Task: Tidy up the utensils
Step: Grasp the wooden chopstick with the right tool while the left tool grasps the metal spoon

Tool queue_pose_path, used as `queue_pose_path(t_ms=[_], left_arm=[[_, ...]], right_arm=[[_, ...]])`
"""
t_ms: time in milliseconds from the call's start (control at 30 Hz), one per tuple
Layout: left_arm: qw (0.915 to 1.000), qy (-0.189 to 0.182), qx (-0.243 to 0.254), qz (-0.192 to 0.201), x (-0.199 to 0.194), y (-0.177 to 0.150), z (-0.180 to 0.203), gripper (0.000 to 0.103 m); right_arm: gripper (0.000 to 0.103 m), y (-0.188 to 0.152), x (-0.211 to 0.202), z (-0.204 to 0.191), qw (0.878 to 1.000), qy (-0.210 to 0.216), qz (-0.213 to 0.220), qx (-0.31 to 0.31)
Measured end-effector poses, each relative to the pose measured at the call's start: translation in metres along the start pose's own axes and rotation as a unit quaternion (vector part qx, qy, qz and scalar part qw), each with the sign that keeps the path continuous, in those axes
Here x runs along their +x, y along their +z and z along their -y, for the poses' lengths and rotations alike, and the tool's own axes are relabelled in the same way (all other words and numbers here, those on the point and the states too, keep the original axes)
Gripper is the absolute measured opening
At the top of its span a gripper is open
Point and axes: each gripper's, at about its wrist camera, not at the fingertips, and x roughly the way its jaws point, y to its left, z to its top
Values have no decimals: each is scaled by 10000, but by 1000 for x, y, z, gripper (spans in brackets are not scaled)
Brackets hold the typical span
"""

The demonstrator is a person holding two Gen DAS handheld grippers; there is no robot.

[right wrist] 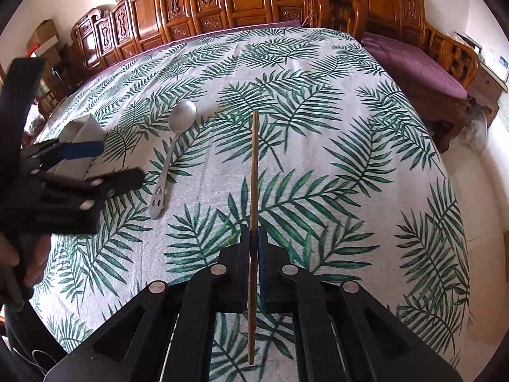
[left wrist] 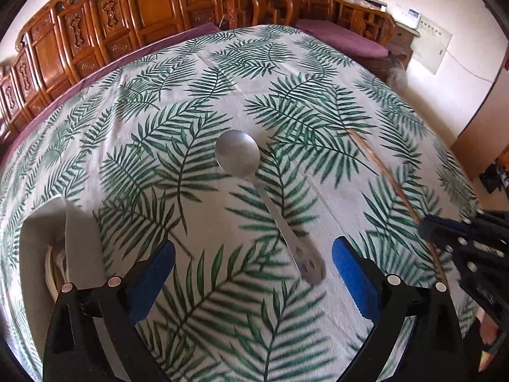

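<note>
A metal spoon (left wrist: 241, 159) lies on the palm-leaf tablecloth, bowl away from me, its handle end between the fingers of my open left gripper (left wrist: 253, 261). The spoon also shows in the right wrist view (right wrist: 178, 127). My right gripper (right wrist: 254, 235) is shut on a wooden chopstick (right wrist: 254, 159) that points forward over the cloth. In the left wrist view the chopstick (left wrist: 375, 162) runs toward the right gripper (left wrist: 428, 226) at the right edge. The left gripper (right wrist: 121, 164) shows at the left of the right wrist view.
A grey fabric holder (left wrist: 57, 242) lies at the table's left, also seen in the right wrist view (right wrist: 82, 133). Carved wooden benches (left wrist: 152, 3) with purple cushions (right wrist: 413, 60) line the far side and right. The table edge (left wrist: 461, 159) drops off at right.
</note>
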Motion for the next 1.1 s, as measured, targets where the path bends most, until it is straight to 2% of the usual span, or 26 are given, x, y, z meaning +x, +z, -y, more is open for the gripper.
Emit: queue_pose_path(t_ms=[333, 433, 500, 600, 733, 800, 967, 1033, 1067, 1100], left_arm=[[9996, -208, -34, -204, 23, 19, 6, 95], [9994, -220, -91, -234, 28, 24, 7, 79], [9993, -221, -131, -278, 31, 28, 7, 64], [9990, -240, -232, -284, 34, 33, 6, 50], [9989, -140, -241, -372, 41, 38, 7, 45], [9985, -74, -248, -475, 47, 40, 7, 39], [9982, 77, -236, -538, 52, 41, 8, 36], [9984, 86, -240, -514, 51, 41, 8, 26], [9984, 96, -233, -515, 51, 41, 8, 12], [9983, 119, -218, -526, 50, 41, 8, 10]], right_arm=[[6, -4, -2, 13, 9999, 5, 47, 93], [6, -7, 0, 16, 9999, -11, 20, 109], [6, -8, 2, 18, 9999, -26, 6, 126], [6, -9, 2, 18, 9999, -26, -6, 140], [6, -10, 4, 15, 10000, -33, -22, 66], [6, -10, 4, 14, 10000, -24, -19, 60], [6, -10, 2, 15, 10000, -8, -5, 81], [6, -10, 2, 15, 10000, -9, -4, 85], [6, -10, 3, 16, 10000, -5, -5, 91], [6, -10, 3, 16, 10000, -5, -7, 91]])
